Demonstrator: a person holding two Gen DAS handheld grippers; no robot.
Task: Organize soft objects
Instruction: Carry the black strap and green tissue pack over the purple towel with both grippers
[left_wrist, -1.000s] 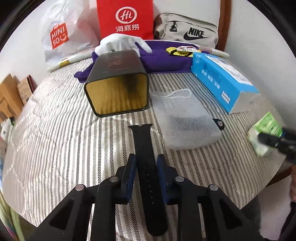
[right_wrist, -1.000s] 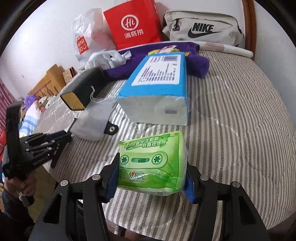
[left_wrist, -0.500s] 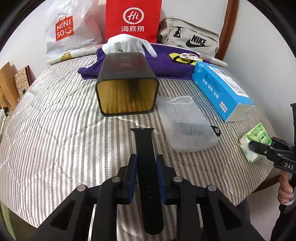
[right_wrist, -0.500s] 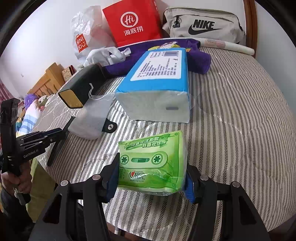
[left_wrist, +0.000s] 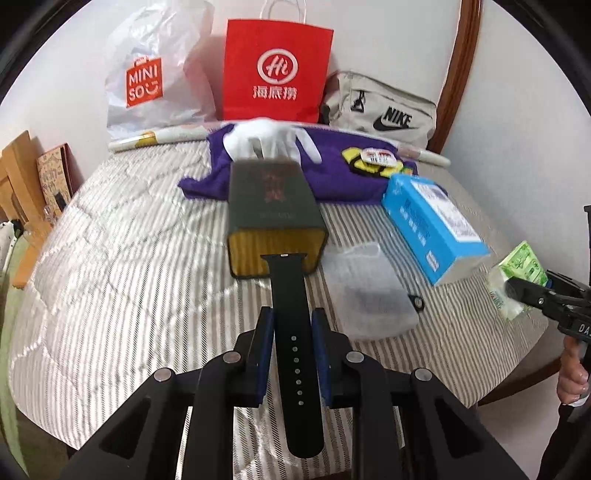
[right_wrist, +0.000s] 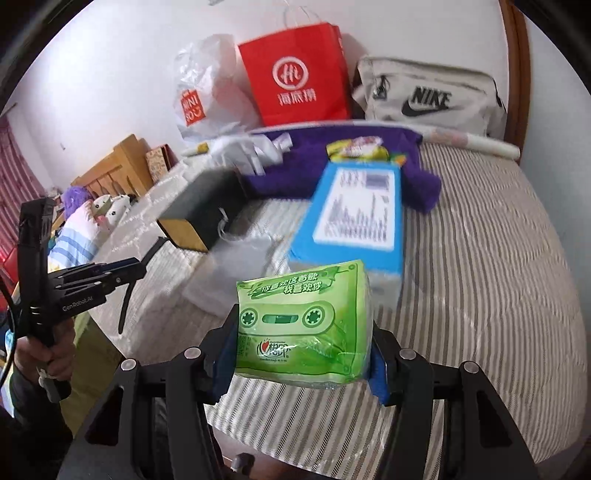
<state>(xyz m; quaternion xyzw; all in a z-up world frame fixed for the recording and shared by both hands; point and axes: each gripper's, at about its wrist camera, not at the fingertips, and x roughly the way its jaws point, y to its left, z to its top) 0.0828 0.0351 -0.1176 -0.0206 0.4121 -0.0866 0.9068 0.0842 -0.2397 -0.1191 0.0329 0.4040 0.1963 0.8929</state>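
Both claws are loaded: my left gripper (left_wrist: 291, 332) is clamped on the black watch strap (left_wrist: 293, 321), pads tight on its edges, its far end reaching the open mouth of the dark tin (left_wrist: 275, 218) lying on the striped bed (left_wrist: 122, 280). My right gripper (right_wrist: 301, 354) squeezes the green tissue pack (right_wrist: 303, 321), lifted near the blue box (right_wrist: 354, 218). For the strap, I'd guess the tin is the target: feed it straight in, low and centred, releasing only once the tip is well inside.

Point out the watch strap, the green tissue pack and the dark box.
watch strap (left_wrist: 295, 314): left wrist view, mid-band.
green tissue pack (right_wrist: 303, 317): right wrist view, printed front.
dark box (left_wrist: 271, 195): left wrist view, top face.
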